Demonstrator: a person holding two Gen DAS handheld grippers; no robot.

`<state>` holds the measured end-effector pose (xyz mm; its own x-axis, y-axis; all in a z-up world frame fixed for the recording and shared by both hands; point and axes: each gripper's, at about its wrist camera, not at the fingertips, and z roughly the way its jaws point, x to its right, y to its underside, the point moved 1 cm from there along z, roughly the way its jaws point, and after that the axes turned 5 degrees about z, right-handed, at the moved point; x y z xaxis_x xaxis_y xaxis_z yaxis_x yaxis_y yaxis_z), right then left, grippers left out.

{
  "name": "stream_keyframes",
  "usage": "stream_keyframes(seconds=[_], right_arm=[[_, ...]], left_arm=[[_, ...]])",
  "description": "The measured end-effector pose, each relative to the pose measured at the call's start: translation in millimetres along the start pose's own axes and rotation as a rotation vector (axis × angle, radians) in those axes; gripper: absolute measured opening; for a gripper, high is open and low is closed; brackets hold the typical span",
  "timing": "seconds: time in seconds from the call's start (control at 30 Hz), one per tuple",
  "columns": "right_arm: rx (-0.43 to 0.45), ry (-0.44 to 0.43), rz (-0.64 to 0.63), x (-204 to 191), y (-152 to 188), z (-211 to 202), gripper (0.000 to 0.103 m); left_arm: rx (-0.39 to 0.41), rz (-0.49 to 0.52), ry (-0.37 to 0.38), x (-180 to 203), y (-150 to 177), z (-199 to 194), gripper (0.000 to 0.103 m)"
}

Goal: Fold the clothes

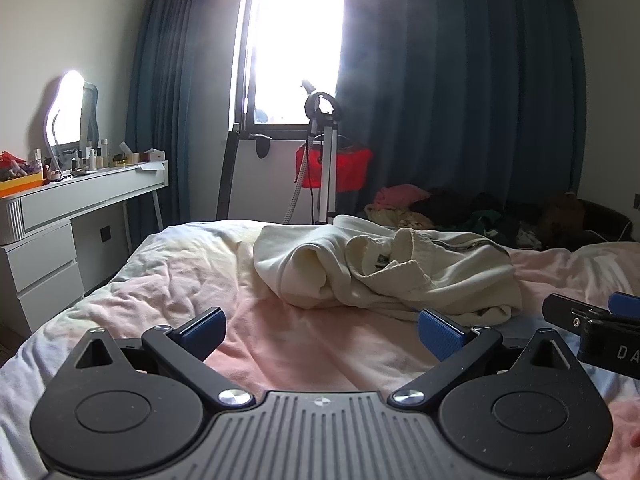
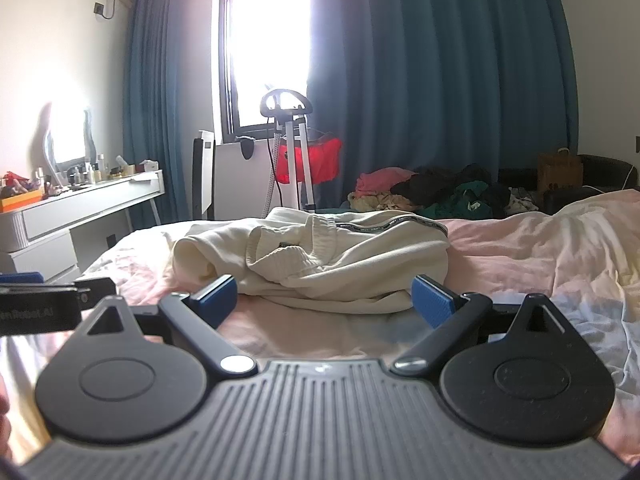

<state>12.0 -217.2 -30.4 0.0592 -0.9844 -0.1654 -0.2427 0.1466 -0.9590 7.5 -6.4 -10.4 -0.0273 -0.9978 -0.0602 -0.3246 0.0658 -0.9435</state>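
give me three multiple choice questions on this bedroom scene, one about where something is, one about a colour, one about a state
1. Where does the crumpled cream sweatshirt lie?
A. on the pink bedsheet
B. on the white dresser
C. on the floor

2. What colour are the long window curtains?
A. red
B. dark blue
C. yellow

3. How do the two handheld grippers stand?
A. both shut on cloth
B. one open, one shut
C. both open and holding nothing

Answers:
1. A, since the sweatshirt rests in a heap on the pink bedsheet, ahead of both grippers.
2. B, since dark blue folds hang on both sides of the bright window.
3. C, since the left gripper and right gripper each show blue pads spread wide with nothing between them.
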Motion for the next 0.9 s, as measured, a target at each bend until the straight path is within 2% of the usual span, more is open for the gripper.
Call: stream_keyframes(seconds=[0.2, 0.5, 0.6, 0.8, 0.87, 0.9], right_arm=[[0.016, 0.009, -0.019, -2, 0, -1, 0.095], [-0.007, 0.002, 0.010, -2, -1, -1, 0.095], [0.023, 0.040, -0.009, -6, -1, -6, 0.095], [-0.043, -0.025, 0.020, -12, 8, 8, 0.094], [-0.057, -0.038, 0.014, -17, 8, 20, 0.070], [-0.061, -0.038, 0.008, -19, 6, 30, 0.068]], left_arm=[[-0.004, -0.004, 0.000, 0, 0, 1, 0.103], [-0.020, 0.000, -0.005, -2, -3, -3, 0.103], [-0.014, -0.029, -0.007, -9, -7, -15, 0.103], [-0.031, -0.004, -0.037, -16, -16, -21, 0.103], [-0.038, -0.012, -0.054, -22, -18, -19, 0.103], [-0.043, -0.022, -0.061, -25, -18, -17, 0.103]])
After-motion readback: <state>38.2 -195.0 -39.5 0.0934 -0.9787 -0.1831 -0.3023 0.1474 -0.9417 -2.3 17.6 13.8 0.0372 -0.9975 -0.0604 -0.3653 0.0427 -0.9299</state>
